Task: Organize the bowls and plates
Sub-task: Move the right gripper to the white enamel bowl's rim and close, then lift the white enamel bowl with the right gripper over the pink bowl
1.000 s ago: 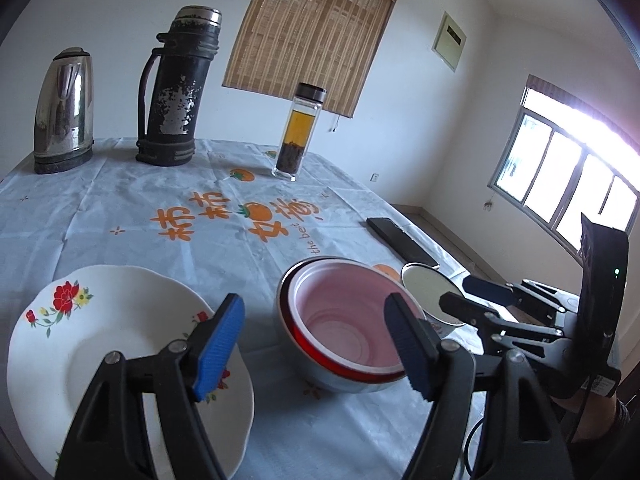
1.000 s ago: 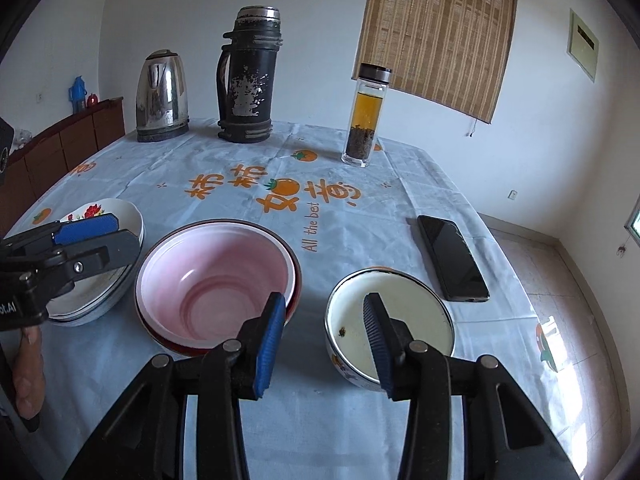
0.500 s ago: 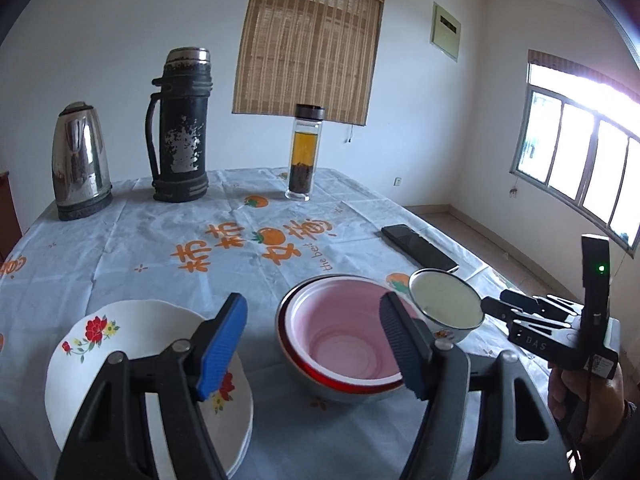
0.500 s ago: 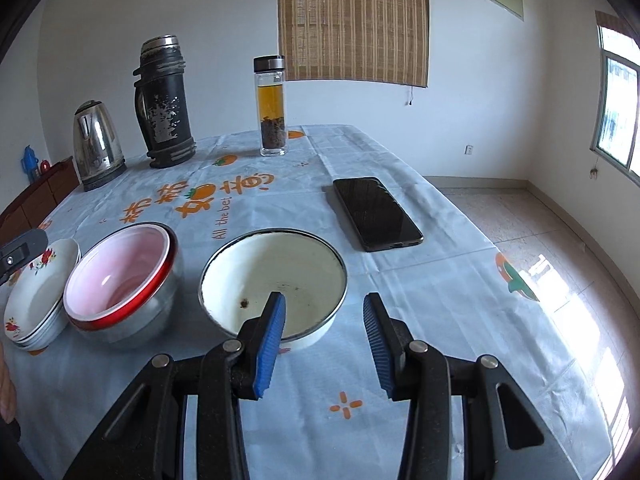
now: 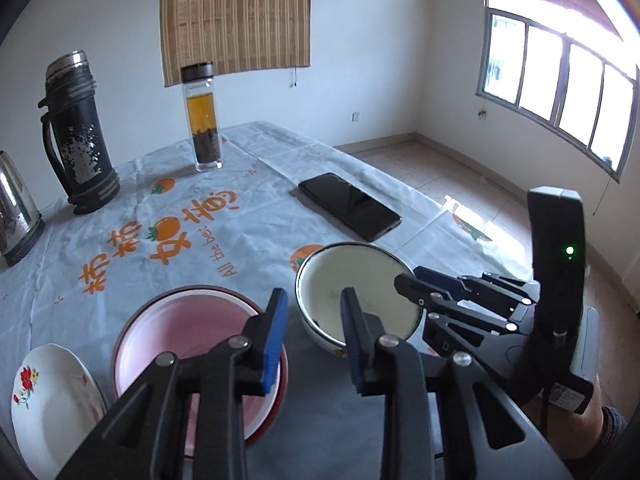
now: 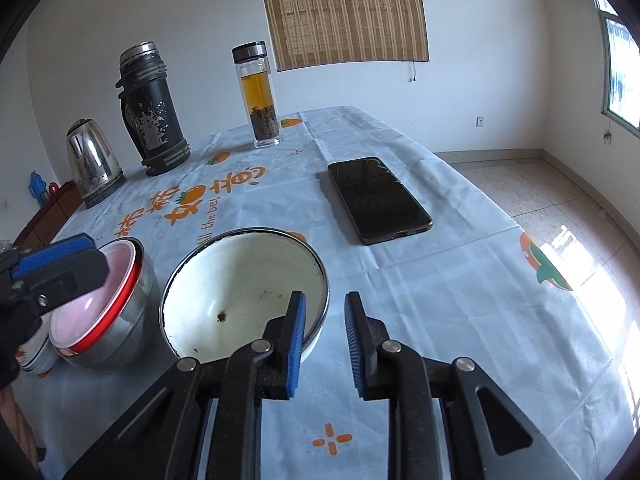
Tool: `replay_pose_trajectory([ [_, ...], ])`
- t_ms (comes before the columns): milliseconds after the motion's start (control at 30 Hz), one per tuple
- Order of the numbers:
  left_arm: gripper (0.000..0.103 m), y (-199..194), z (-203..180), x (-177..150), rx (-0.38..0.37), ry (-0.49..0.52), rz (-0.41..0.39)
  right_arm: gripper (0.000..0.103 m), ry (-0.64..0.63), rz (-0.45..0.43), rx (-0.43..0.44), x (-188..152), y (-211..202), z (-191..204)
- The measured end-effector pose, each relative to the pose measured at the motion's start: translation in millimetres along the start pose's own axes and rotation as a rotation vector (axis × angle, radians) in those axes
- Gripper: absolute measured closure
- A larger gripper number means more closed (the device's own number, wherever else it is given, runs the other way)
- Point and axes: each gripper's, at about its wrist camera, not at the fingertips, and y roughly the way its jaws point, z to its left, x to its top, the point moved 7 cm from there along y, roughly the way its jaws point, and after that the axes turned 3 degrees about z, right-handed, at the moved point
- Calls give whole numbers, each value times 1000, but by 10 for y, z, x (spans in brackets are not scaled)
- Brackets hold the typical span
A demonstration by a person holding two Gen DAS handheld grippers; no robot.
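A white enamel bowl [image 6: 240, 292] sits near the table's front edge, also in the left wrist view [image 5: 352, 288]. My right gripper [image 6: 325, 340] is open, its fingers straddling the bowl's right rim; it also shows in the left wrist view [image 5: 416, 300]. A pink bowl with a red rim [image 5: 188, 340] sits left of it, also in the right wrist view [image 6: 108, 284]. A white flowered plate [image 5: 48, 400] lies at far left. My left gripper [image 5: 314, 340] is open and empty, hovering between the two bowls.
A black phone [image 6: 378, 200] lies to the right behind the white bowl. A glass tea bottle [image 6: 260, 96], a black thermos [image 6: 152, 112] and a steel kettle [image 6: 92, 164] stand at the back. The table edge drops off at right.
My right gripper has moved in over the white bowl's right rim. My left gripper has swung right, from the plate and pink bowl toward the white bowl, and its jaws have narrowed.
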Motion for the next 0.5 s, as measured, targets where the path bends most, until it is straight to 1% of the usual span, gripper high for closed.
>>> replay_pose_trajectory([
  [33, 78, 50, 0, -15, 8, -10, 14, 91, 1, 0, 7, -9, 15, 0],
  [100, 79, 134, -14, -30, -8, -28, 35, 94, 6, -7, 9, -27, 29, -23],
  [133, 80, 160, -21, -35, -13, -34, 38, 96, 18, -10, 23, -23, 25, -41],
  [233, 80, 217, -87, -41, -2, -17, 42, 96, 33, -24, 45, -14, -2, -59],
  [333, 80, 258, -95, -83, 5, -7, 51, 97, 31, -38, 40, -6, -28, -61],
  [500, 80, 308, -120, -157, -16, -8, 75, 97, 51, -56, 31, 9, -66, -109],
])
